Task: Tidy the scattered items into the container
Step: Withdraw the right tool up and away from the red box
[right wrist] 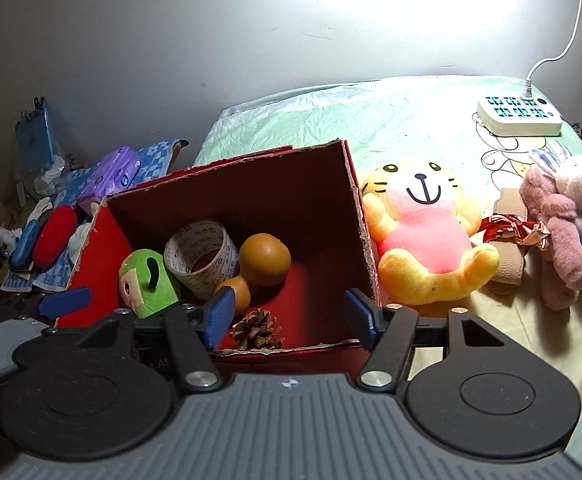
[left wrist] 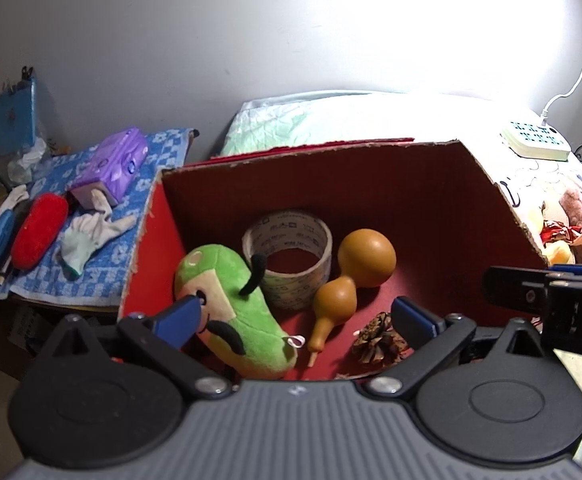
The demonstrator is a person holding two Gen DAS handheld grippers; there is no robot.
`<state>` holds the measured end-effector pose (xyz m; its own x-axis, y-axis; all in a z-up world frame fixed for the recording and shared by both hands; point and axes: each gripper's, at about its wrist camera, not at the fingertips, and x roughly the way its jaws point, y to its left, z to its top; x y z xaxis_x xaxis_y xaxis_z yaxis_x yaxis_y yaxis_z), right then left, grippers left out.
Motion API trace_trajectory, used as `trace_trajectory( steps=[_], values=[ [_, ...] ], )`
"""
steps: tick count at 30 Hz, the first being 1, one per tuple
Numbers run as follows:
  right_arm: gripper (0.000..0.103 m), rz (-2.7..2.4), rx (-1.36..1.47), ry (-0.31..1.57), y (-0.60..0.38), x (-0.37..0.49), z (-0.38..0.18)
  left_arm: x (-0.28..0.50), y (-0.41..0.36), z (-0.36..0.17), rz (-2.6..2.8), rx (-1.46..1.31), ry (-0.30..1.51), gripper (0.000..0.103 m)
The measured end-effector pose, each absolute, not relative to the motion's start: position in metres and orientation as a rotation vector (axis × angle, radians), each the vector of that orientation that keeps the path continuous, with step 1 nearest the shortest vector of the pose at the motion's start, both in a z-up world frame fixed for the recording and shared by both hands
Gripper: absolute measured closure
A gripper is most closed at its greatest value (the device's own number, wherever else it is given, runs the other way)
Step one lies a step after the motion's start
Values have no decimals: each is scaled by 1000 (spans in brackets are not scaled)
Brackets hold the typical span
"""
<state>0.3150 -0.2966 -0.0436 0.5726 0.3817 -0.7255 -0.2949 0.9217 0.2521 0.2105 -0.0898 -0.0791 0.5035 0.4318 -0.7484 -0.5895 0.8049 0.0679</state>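
A red cardboard box (left wrist: 331, 152) (right wrist: 227, 168) stands open on the bed. Inside lie a green plush (left wrist: 235, 312) (right wrist: 147, 280), a tape roll (left wrist: 287, 220) (right wrist: 199, 248), a brown gourd (left wrist: 367, 258) (right wrist: 265, 260) and a pine cone (left wrist: 377, 338) (right wrist: 257, 326). My left gripper (left wrist: 299, 316) hangs open over the box's near side, its left finger beside the green plush. My right gripper (right wrist: 289, 314) is open above the box's front edge, holding nothing. Right of the box sit a yellow-and-pink tiger plush (right wrist: 423, 236), a pink bunny plush (right wrist: 567, 236) and a tan strap with red ribbon (right wrist: 509, 268).
A white power strip (right wrist: 519, 114) with its cable lies at the bed's far right. Left of the box, a blue checked towel (left wrist: 91, 268) carries a red case (left wrist: 39, 236), a purple tissue pack (left wrist: 115, 164) and pale gloves (left wrist: 91, 236). A grey wall runs behind.
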Motion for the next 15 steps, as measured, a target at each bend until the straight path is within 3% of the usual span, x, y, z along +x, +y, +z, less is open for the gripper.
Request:
trace_trajectory(
  steps=[15],
  values=[
    [36, 534, 88, 878, -314, 313, -34, 201, -106, -69, 709, -254, 867, 2]
  ],
)
